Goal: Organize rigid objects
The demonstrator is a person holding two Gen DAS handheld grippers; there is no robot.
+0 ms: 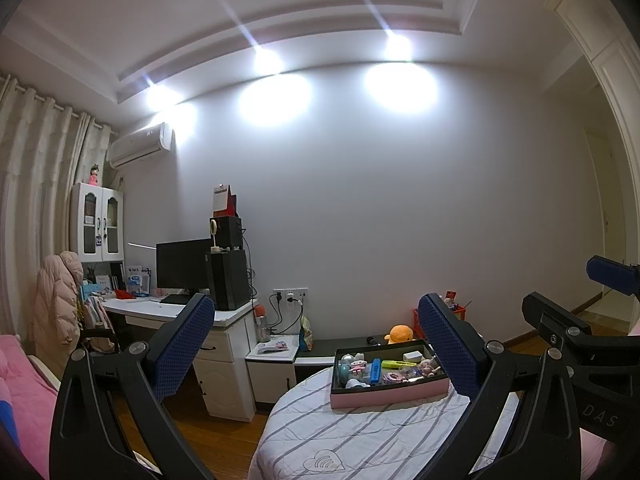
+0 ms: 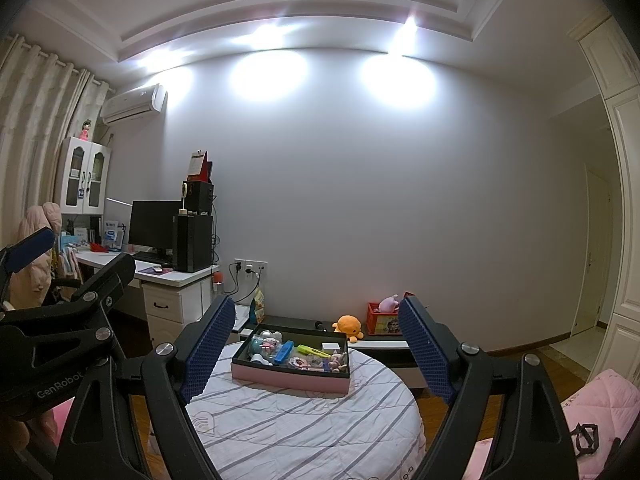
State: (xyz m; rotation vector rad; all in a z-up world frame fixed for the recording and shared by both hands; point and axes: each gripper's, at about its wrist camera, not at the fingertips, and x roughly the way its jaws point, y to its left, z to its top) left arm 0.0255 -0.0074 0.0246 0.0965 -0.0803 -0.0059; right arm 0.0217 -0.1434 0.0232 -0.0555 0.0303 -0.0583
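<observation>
A pink tray (image 1: 390,393) with a dark inside stands on a round table (image 1: 360,436) covered in striped white cloth. Several small things lie in the tray: a blue bar (image 1: 375,371), a yellow-green piece (image 1: 394,364), a white box (image 1: 412,357) and small figures. The right wrist view shows the same tray (image 2: 288,380), blue bar (image 2: 284,351) and table (image 2: 304,424). My left gripper (image 1: 316,304) is open and empty, short of the tray. My right gripper (image 2: 317,306) is also open and empty, and hangs level before the table beside the left one.
An orange plush (image 2: 348,326) and a red box (image 2: 382,322) sit on a low bench (image 2: 376,345) behind the table. A white desk (image 2: 172,278) with a monitor stands at the left. Pink bedding (image 2: 600,396) lies at the right, with wood floor around.
</observation>
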